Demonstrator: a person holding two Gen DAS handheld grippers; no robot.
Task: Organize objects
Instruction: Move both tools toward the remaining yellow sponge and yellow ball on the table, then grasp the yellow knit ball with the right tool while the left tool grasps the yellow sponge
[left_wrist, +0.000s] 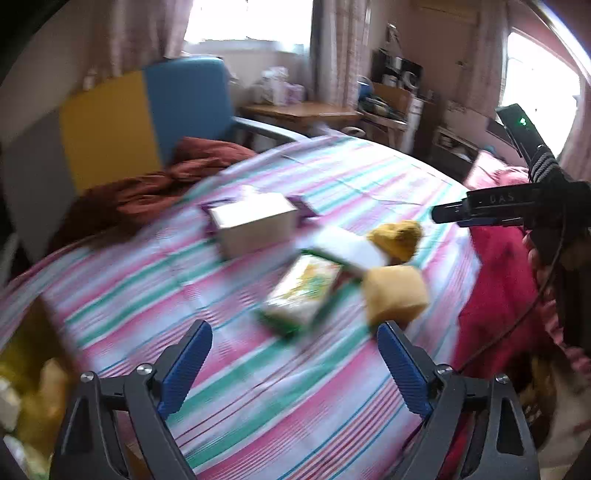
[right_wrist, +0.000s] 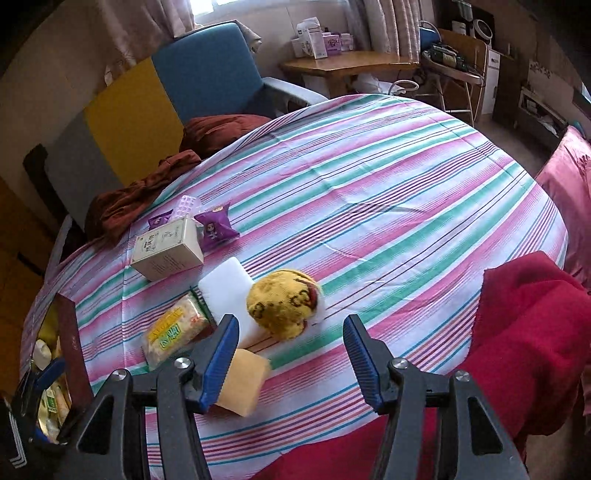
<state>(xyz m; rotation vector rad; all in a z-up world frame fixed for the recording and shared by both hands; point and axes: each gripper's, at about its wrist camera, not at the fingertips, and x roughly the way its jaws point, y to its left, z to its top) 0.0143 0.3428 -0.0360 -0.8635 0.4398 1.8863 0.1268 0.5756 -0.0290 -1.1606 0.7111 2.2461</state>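
At the far left of the right wrist view, a dark brown open box (right_wrist: 72, 339) stood at the edge of the striped pink, green and white cloth-covered tabletop (right_wrist: 388, 206), with packets visible inside it. A rumpled brown cloth (right_wrist: 140, 199) lay beyond the tabletop's left edge, below a blue and yellow padded chair (right_wrist: 177, 96).

On the tabletop, a cream cardboard box with printed lettering (right_wrist: 168, 249) was placed on its side. Just behind it, a clear pill blister (right_wrist: 188, 205) and two purple snack packets (right_wrist: 216, 227) were seen. Nearer the camera, a green-and-yellow wrapped biscuit packet (right_wrist: 173, 332) lay touching a white rectangular sponge block (right_wrist: 229, 291). A yellow knitted ball with dark markings (right_wrist: 282, 308) rested against the white block's right side. A pale orange sponge block (right_wrist: 242, 384) was located just behind the left finger of the right hand-held gripper (right_wrist: 291, 354). The jaws of this hand-held gripper were held apart, with nothing between them, above the cloth.

A red cloth (right_wrist: 528, 354) was draped at the right edge.

In the left wrist view, which was blurred, the left hand-held gripper (left_wrist: 295, 363) was held with its jaws wide apart and empty, over the cloth near the biscuit packet and the orange block.
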